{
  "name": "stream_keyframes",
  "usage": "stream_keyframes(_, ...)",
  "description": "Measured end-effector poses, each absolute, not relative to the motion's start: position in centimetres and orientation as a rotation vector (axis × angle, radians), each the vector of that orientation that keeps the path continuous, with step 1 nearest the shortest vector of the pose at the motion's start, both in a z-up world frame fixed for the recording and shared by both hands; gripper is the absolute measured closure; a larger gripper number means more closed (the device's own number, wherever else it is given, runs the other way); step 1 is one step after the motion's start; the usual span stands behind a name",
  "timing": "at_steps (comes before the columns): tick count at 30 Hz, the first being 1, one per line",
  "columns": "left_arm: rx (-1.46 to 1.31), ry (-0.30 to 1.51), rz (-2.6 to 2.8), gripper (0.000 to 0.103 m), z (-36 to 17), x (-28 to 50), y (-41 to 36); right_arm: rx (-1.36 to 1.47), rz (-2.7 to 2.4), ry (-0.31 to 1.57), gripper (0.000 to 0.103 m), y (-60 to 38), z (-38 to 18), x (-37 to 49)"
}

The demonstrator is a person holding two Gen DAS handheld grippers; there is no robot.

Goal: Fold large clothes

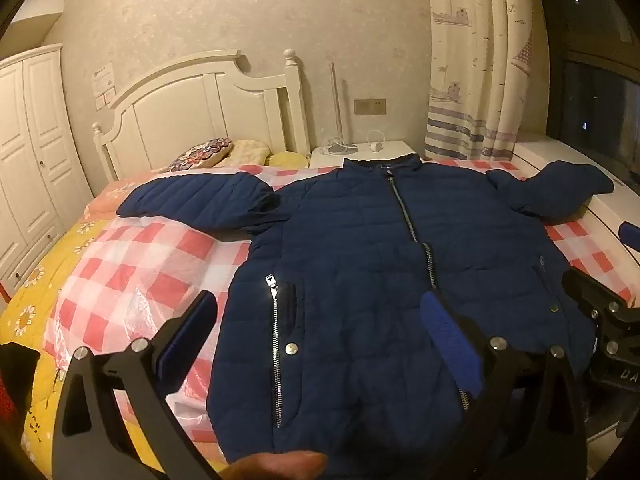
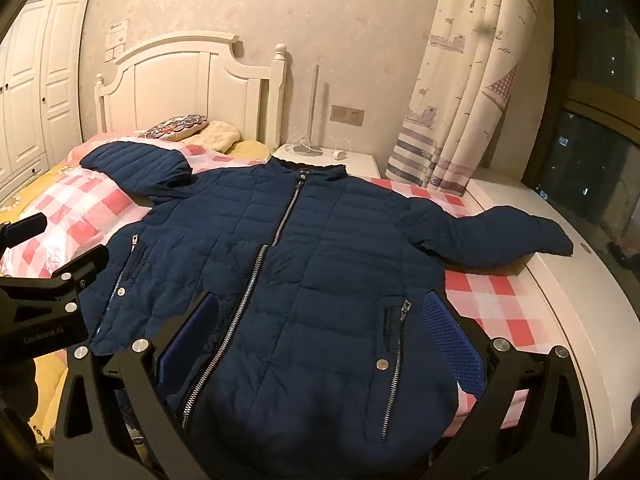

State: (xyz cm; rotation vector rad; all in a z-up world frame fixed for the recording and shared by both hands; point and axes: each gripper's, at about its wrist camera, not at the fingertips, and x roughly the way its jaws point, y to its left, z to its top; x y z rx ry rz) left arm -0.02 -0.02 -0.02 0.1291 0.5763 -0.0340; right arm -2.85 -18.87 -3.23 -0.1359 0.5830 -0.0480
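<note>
The jacket (image 1: pixel 360 264) is showing navy blue with silver zippers. The sheet (image 1: pixel 160 264) is showing pink-and-white checks, the quilt (image 1: pixel 36 308) yellow with daisies.

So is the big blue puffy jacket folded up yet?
Not yet. The navy quilted puffer jacket lies spread flat, front up, on the pink checked sheet, both sleeves stretched out sideways.

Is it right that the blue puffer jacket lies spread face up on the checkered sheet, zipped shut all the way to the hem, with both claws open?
Not quite: the jacket is zipped only at the top; below mid-chest the zipper is open, as the right wrist view shows. It does lie face up on the checkered sheet, and the left claw and right claw are open.
</note>
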Motion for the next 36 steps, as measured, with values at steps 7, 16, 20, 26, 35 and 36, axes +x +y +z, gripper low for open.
stream_keyframes(7, 0.115, 0.584, -0.04, 0.002, 0.1, -0.3, 1.0, -0.141, -0.05, 0.587, 0.005, -18.3, -3.0, -2.9)
stream_keyframes(16, 0.097, 0.569, -0.022, 0.002, 0.0, -0.4, 3.1, -0.167, -0.08, 0.569, 0.005, -16.4, -1.8, -3.4)
stream_keyframes(20, 0.081, 0.559, -0.001, 0.002, -0.1, -0.1, 4.4, -0.156, -0.092, 0.544, 0.005, -15.7, -1.3, -3.5)
stream_keyframes(26, 0.128, 0.529, -0.04, 0.002, 0.0, 1.0, 4.3, -0.106, -0.15, 0.499, 0.005, -15.7, -0.4, -2.8)
stream_keyframes(35, 0.121, 0.626, -0.133, 0.002, -2.0, 6.9, 3.6, -0.041, -0.214, 0.482, 0.005, -17.3, -0.5, 0.7)
stream_keyframes(36, 0.121, 0.637, -0.149, 0.002, -2.4, 7.6, 3.5, -0.036, -0.23, 0.492, 0.005, -17.5, -0.6, 1.2)
